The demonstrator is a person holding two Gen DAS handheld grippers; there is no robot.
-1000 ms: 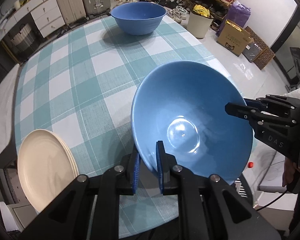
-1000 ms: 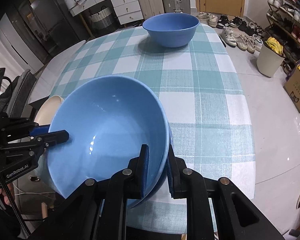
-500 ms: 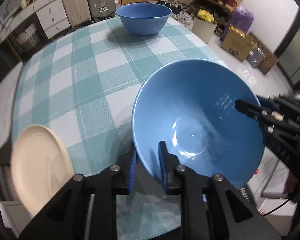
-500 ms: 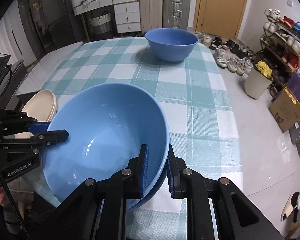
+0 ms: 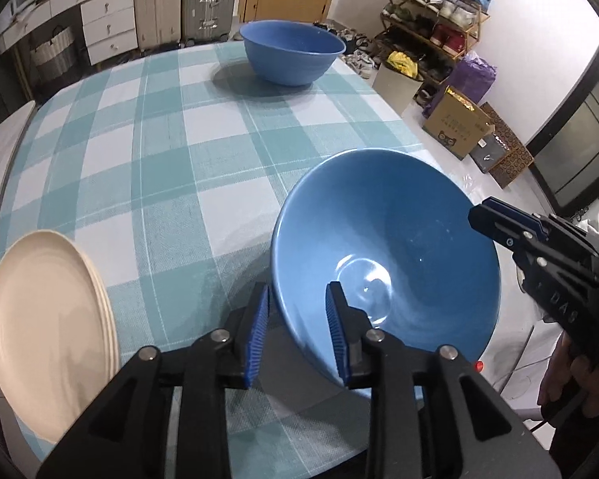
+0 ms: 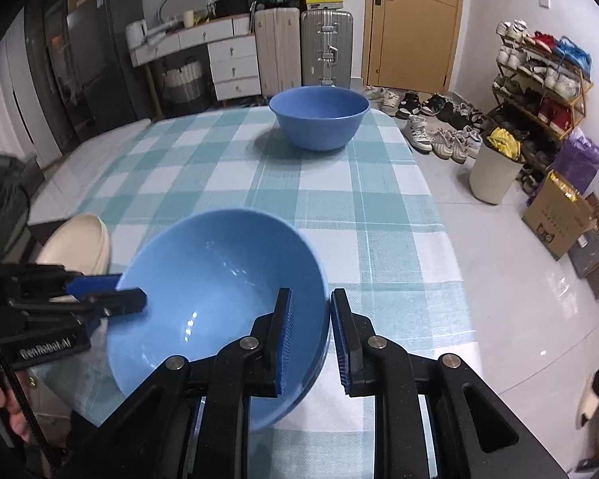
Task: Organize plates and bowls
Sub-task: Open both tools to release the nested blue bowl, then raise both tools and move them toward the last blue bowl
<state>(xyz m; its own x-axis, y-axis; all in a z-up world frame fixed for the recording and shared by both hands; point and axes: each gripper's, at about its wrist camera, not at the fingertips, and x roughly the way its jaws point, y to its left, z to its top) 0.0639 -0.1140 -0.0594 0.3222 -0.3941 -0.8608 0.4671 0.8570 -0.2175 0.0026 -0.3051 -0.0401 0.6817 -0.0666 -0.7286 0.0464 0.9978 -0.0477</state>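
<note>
Worktop point(image 5: 147, 151), checked cloth. Far bowl point(image 5: 292, 51) at far edge, upright. Near bowl point(image 5: 383, 255) tilted above near edge, rim between both jaw pairs. Plates point(image 5: 48, 327) stacked at near-left edge. Left gripper point(image 5: 297, 327): jaws parted, straddling rim. Right gripper point(image 6: 310, 337): jaws parted, straddling opposite rim.

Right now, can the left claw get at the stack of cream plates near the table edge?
Probably yes. The cream plates lie left of the left claw with only bare tablecloth between and nothing on top. The claw straddles the rim of the near blue bowl, so it must back off first.
</note>
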